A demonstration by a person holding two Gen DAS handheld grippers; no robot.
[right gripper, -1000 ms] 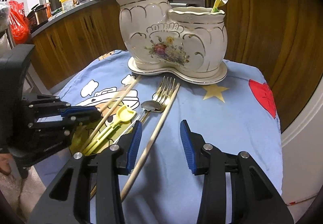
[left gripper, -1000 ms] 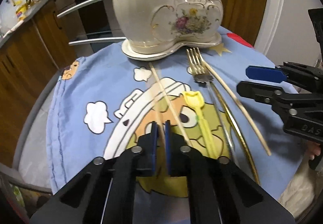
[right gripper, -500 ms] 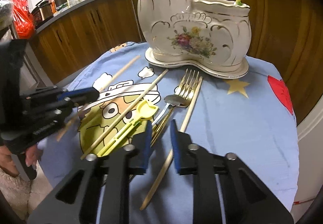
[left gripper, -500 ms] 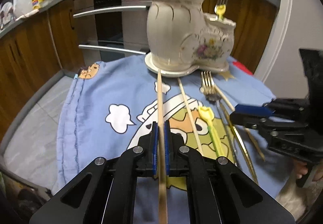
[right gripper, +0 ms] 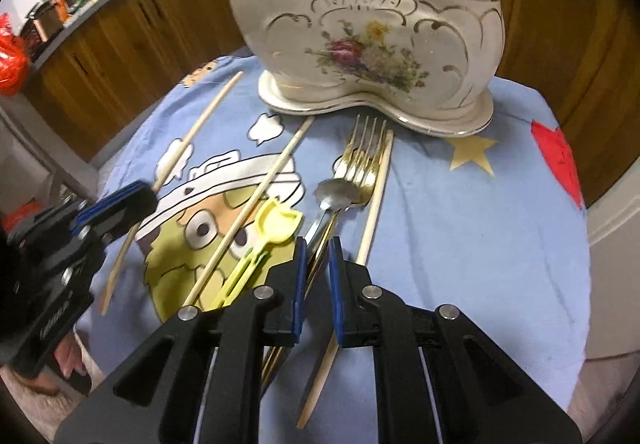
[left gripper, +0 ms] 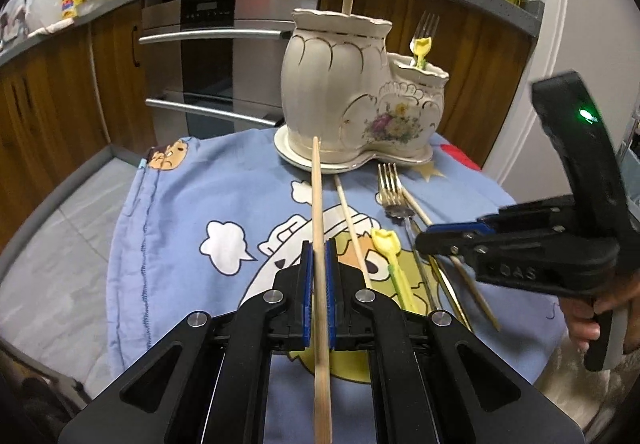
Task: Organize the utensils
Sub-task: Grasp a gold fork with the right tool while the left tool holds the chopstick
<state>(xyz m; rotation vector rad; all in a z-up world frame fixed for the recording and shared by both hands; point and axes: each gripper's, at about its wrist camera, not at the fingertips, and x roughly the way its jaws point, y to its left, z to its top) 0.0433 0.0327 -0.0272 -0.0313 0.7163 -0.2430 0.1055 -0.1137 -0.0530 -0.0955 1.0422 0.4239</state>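
- Step in hand, as we judge it: one pale wooden chopstick (left gripper: 318, 228) is lifted and aimed at the cream, gold-trimmed floral ceramic holder (left gripper: 352, 99), upper centre of the left view.
- Left gripper (left gripper: 317, 276): we have its blue pads closed tight on that chopstick, lower centre.
- Right gripper (right gripper: 317, 276): we see a narrow gap, straddling the handles of the gold metal fork (right gripper: 362, 159) and steel spoon (right gripper: 334, 193); grip not confirmed.
- Next move: we would tip the chopstick upright over the taller compartment.
- Also on the blue cartoon cloth (right gripper: 460, 211): yellow plastic scoop (right gripper: 276, 224).
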